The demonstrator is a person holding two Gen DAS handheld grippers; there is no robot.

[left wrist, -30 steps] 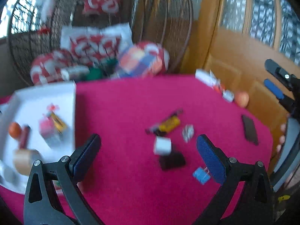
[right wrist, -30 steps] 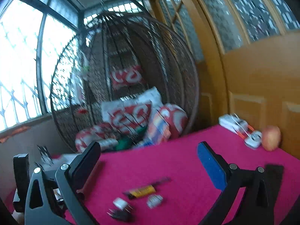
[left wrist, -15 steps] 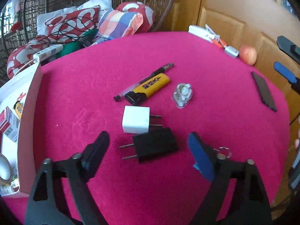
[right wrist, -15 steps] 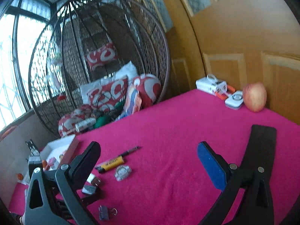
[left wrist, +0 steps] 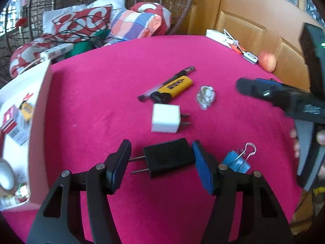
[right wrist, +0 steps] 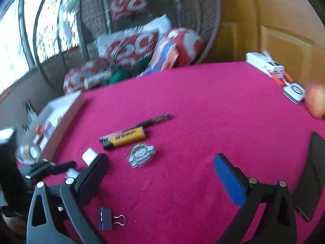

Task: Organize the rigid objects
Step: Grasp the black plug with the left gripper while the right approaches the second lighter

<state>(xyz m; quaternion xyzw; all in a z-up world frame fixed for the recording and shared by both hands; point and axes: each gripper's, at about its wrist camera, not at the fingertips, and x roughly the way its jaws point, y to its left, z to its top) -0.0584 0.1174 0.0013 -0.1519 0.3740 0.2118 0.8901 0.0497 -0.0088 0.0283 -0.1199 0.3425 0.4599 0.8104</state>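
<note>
Left view alone gives us the black plug [left wrist: 169,157] on the desk [left wrist: 121,81] between the closing left tool [left wrist: 160,162], right pad touching, left pad apart. Right tool [right wrist: 162,181] gapes over bare cloth. We count two plugs, one lighter [right wrist: 124,137], pen [right wrist: 154,120], clip [right wrist: 107,218].

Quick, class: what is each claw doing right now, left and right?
Left claw: open, jaws just closing around the black plug adapter, not yet gripping it.
Right claw: open, holding nothing, above the pink tablecloth.
</note>
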